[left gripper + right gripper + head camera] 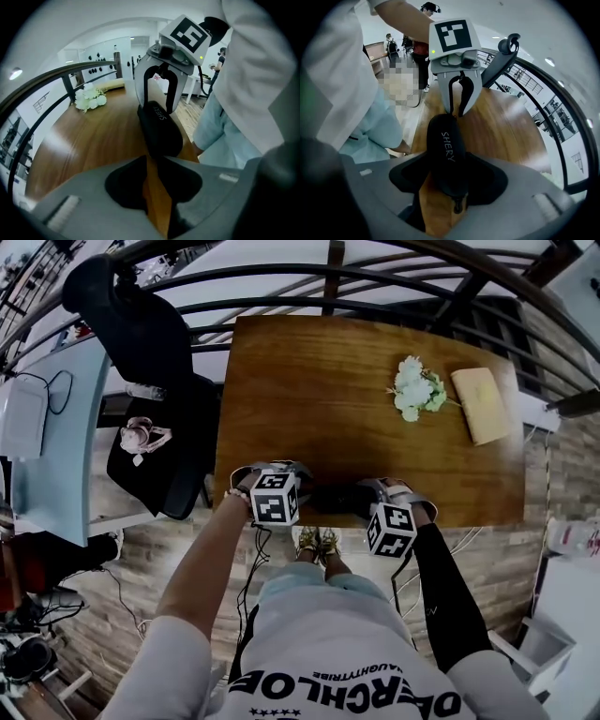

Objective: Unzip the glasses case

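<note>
A black glasses case (333, 498) with white lettering lies along the near edge of the wooden table (356, 371), between my two grippers. My right gripper (447, 164) stands open astride one end of the case (446, 154). A strip of wood shows beside that end, and the zipper pull (457, 204) hangs there. In the left gripper view it straddles the far end of the case (159, 129). My left gripper (151, 161) points down at the other end, open with a narrow gap that shows only wood. Its fingertips (457, 111) sit at the case's tip.
White flowers (415, 388) and a tan flat pouch (481, 404) lie at the table's far right. A black office chair (150, 381) with a pink item (141, 437) on it stands left of the table. A dark railing runs beyond.
</note>
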`<state>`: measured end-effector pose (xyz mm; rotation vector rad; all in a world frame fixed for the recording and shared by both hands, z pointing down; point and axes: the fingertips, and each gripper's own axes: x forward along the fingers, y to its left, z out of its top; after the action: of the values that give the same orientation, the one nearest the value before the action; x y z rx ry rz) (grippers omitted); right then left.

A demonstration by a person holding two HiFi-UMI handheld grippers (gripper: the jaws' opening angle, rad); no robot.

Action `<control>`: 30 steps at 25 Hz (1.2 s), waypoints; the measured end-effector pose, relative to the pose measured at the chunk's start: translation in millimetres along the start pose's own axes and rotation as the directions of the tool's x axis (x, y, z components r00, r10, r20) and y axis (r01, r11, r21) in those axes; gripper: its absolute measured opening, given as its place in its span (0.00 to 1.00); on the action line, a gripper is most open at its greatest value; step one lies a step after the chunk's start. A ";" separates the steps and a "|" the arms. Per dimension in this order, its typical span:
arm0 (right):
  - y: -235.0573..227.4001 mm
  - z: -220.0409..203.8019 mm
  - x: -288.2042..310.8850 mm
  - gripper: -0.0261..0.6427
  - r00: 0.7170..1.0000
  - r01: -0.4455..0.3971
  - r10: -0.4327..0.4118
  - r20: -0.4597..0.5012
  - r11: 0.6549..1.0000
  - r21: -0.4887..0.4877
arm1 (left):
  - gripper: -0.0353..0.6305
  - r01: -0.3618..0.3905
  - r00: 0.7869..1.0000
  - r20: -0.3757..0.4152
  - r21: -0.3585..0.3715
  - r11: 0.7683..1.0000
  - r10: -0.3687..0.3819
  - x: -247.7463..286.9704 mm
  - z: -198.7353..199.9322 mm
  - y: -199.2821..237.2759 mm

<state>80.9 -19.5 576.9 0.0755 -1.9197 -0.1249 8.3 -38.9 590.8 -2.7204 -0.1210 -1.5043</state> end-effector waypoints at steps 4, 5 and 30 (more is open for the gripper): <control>1.9 -0.6 -1.5 0.44 1.000 -0.030 0.030 0.010 1.000 -0.002 | 0.28 0.073 0.997 -0.027 0.112 0.991 -0.070 2.9 2.2 -5.0; 2.1 -0.7 -1.5 0.45 0.999 -0.037 0.037 0.011 0.999 -0.005 | 0.28 0.081 0.996 -0.037 0.139 0.987 -0.077 3.5 2.0 -5.0; -68.9 -4.7 10.3 0.42 0.981 0.191 -0.190 -0.046 0.981 0.012 | 0.22 -0.233 0.970 -0.061 0.021 0.972 0.234 -2.3 -6.1 77.3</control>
<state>81.2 -89.3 579.5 0.2719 -1.8661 -0.2341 8.3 -116.4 592.9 -2.5645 0.1830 -1.5119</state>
